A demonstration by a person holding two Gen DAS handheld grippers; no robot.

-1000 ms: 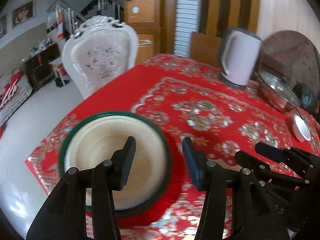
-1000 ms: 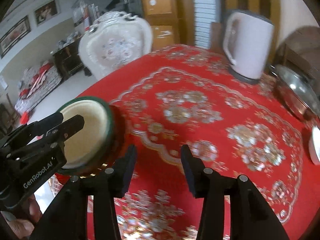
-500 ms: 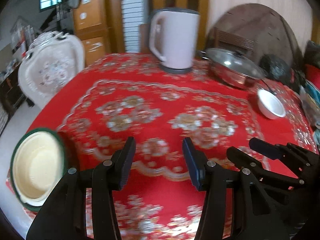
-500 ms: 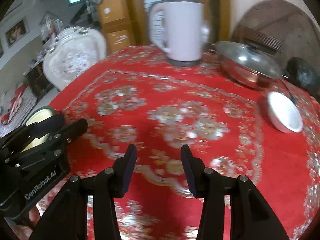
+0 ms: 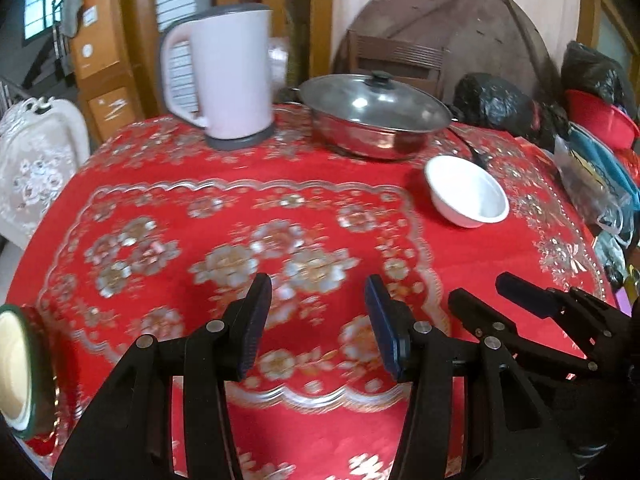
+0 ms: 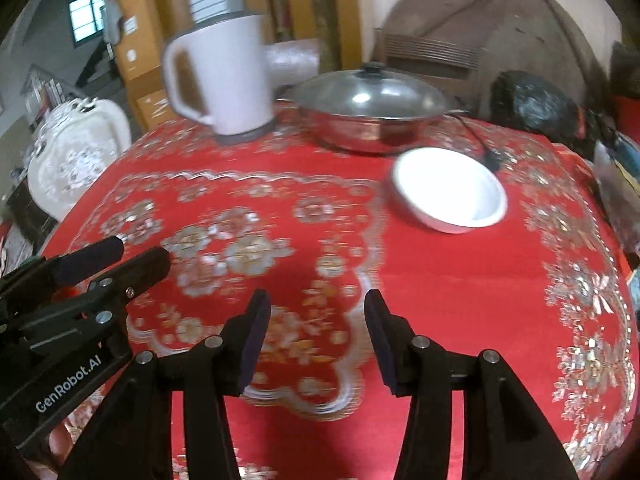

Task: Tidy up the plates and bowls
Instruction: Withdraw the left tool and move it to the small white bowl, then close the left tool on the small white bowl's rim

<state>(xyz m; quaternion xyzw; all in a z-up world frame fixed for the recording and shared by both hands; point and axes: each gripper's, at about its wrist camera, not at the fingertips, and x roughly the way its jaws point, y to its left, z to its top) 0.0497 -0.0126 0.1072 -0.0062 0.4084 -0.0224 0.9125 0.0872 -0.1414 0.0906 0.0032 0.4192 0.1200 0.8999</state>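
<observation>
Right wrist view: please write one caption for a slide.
Empty right gripper, jaws opening, above red tablecloth facing white bowl.

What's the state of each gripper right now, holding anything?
Left gripper: open, empty, above the red tablecloth.
Right gripper: jaws opening, nothing between them.

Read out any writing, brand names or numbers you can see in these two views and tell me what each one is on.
"GenRobot.AI": white lettering on the black body of the left tool, seen in the right wrist view.
Pale stickers on the wooden cabinet: too small and blurred to read.
Blue package at the table's right edge: its markings cannot be read.
Kettle, lidded pan and white bowl: no writing shows.
</observation>
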